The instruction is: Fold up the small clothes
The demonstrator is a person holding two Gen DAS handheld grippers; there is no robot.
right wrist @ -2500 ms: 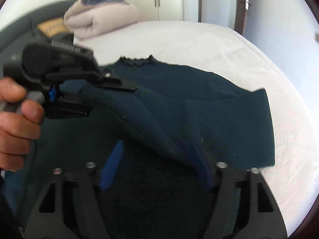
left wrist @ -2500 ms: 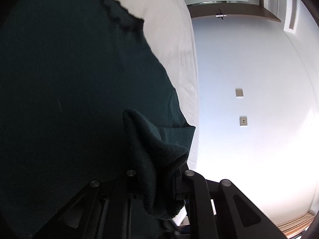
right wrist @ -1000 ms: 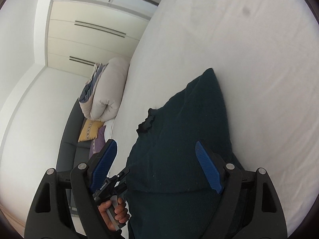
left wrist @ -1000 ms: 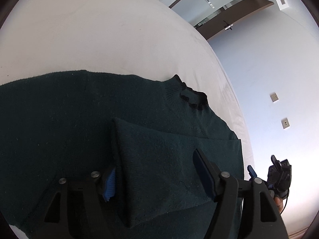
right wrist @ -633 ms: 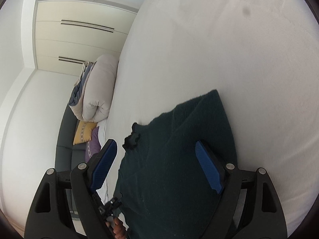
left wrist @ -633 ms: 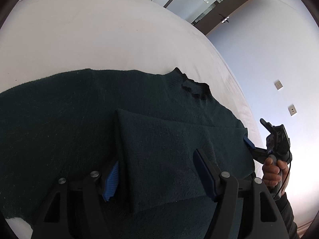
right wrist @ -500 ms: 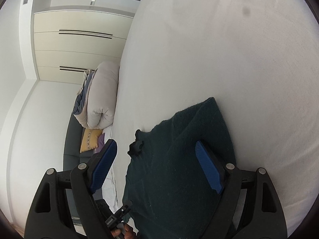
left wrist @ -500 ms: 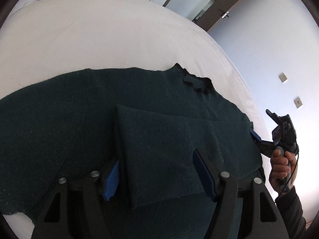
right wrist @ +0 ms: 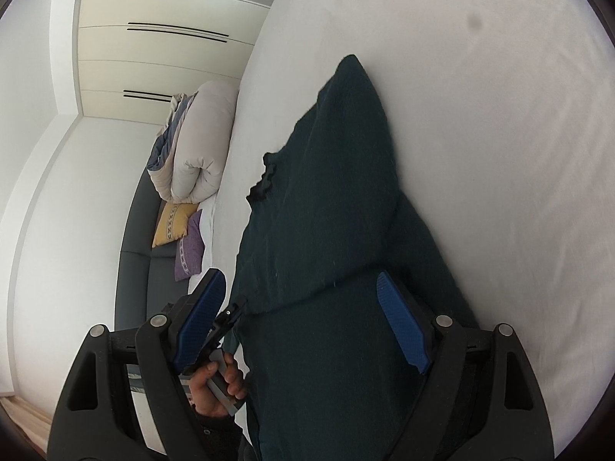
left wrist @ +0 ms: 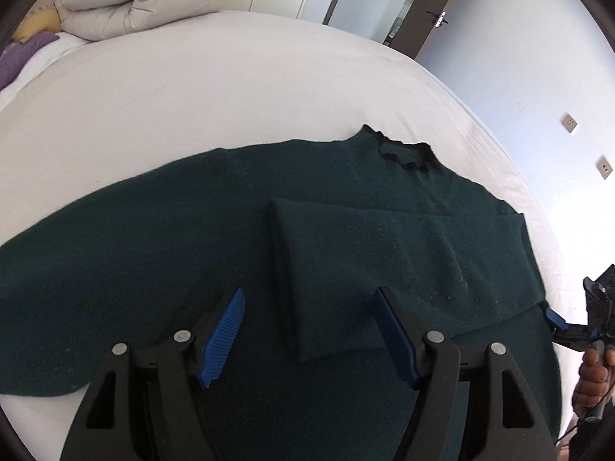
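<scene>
A dark green sweater [left wrist: 192, 253] with a frilled black collar [left wrist: 403, 153] lies flat on the white bed [left wrist: 230, 84]. Its right sleeve [left wrist: 384, 253] is folded in across the chest. Its left sleeve [left wrist: 77, 269] lies spread out to the left. My left gripper [left wrist: 307, 330] is open and empty just above the sweater's body. My right gripper [right wrist: 300, 319] is open and empty over the sweater [right wrist: 326, 230] near its right edge; it also shows in the left wrist view [left wrist: 569, 330] at the far right.
A rolled beige duvet [left wrist: 134, 0] and yellow and purple cushions [right wrist: 180, 226] lie at the head of the bed by a grey headboard [right wrist: 134, 269]. Wardrobe doors [right wrist: 161, 50] and a dark room door [left wrist: 430, 11] stand beyond. The bed's right edge [left wrist: 538, 207] meets a wall.
Both grippers let go of the right sleeve, which now lies folded across the chest. Both have drawn back and stand open. The left wrist view has swung toward the head of the bed.
</scene>
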